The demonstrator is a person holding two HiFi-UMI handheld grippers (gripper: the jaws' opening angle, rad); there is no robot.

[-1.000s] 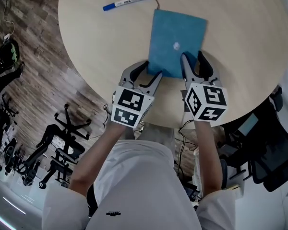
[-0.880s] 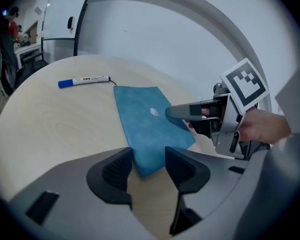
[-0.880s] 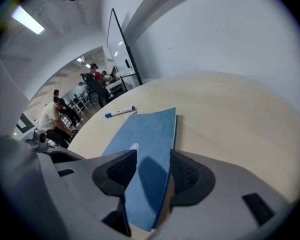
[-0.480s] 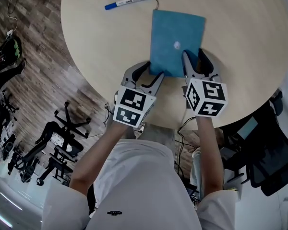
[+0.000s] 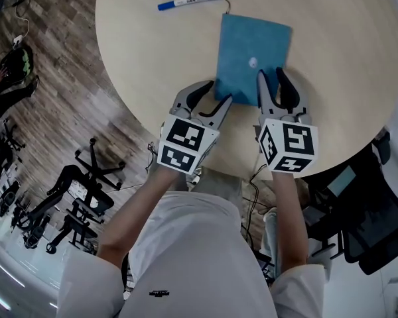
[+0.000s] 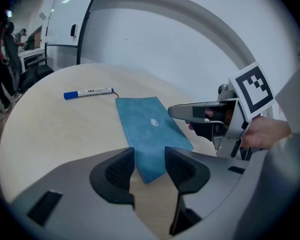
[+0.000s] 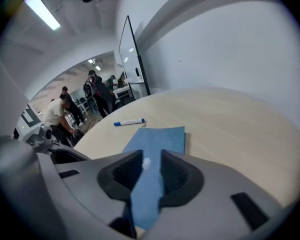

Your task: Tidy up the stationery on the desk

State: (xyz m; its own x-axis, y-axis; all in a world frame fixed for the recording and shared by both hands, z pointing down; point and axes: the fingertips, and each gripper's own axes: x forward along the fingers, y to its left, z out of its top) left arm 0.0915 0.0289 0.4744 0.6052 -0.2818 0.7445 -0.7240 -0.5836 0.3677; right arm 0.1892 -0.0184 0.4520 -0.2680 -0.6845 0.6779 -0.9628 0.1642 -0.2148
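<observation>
Tool jaws stand apart on both sides: the left tool (image 5: 220,91) and the right tool (image 5: 270,73) sit at the near edge of the blue notebook (image 5: 252,45).
The left tool is wide open, with the notebook's near left corner showing in the gap and its inner jaw tip right at that corner. The right tool has just been closing a little, yet its jaws are still fairly wide. The notebook's near right part runs through the gap, and no pad visibly clamps it. The notebook lies flat on the round, pale wooden bench (image 5: 152,52). A blue-capped marker (image 5: 191,0) lies just beyond its far left corner.
</observation>
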